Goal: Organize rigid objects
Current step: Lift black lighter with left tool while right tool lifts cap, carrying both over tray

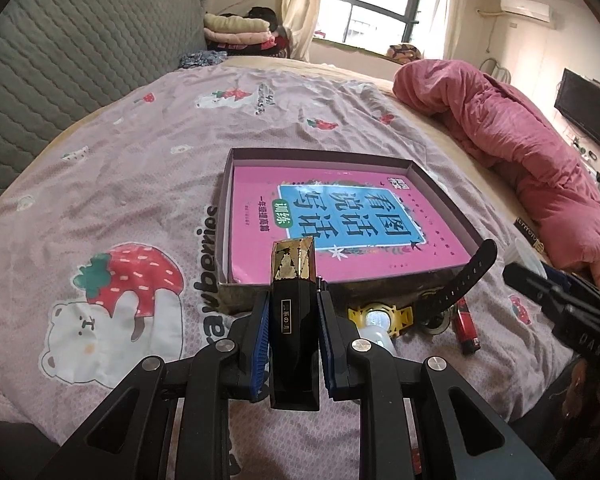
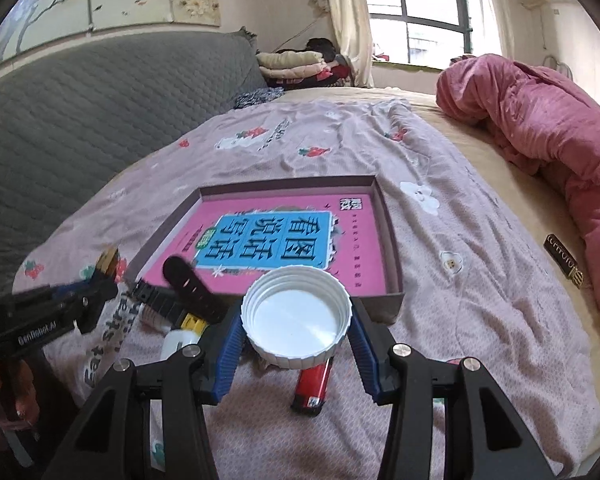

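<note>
Black-and-gold box (image 1: 294, 312), clamped upright between the jaws of the left gripper (image 1: 293, 344), above the bedspread (image 1: 140, 152) just short of the shallow tray (image 1: 440, 192) holding a pink book (image 1: 260, 208). White lid (image 2: 296, 316), open side up, gripped by the jaws of the right gripper (image 2: 296, 344). Beside the tray's near edge lie a yellow watch (image 1: 384, 316), its black strap (image 1: 468, 276) raised, and a red lighter (image 2: 314, 384).
</note>
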`<action>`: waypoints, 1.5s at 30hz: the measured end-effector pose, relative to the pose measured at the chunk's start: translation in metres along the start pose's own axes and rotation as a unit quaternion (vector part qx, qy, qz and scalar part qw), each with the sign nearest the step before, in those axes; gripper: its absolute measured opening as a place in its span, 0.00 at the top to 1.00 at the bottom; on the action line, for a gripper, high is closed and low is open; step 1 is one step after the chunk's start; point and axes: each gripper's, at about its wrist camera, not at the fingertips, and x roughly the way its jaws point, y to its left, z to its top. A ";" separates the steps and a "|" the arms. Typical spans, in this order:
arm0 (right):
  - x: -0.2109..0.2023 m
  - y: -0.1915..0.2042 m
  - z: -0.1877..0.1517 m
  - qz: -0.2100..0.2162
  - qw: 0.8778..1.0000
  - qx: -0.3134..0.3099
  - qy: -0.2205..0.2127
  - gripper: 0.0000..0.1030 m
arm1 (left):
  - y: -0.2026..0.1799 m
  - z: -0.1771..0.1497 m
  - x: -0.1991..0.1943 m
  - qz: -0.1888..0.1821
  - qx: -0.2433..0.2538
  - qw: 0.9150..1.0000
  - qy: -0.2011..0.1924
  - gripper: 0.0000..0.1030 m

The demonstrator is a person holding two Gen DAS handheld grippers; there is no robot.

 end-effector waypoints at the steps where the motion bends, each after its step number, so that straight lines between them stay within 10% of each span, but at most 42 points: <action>1: 0.000 -0.001 0.001 -0.005 1.000 -0.002 -0.002 0.52 | 0.000 0.000 0.002 0.001 0.001 1.000 0.001 0.78; 45: 0.032 -0.026 0.041 -0.013 0.999 -0.009 -0.037 0.52 | -0.003 0.045 0.058 -0.009 0.002 1.000 -0.007 0.78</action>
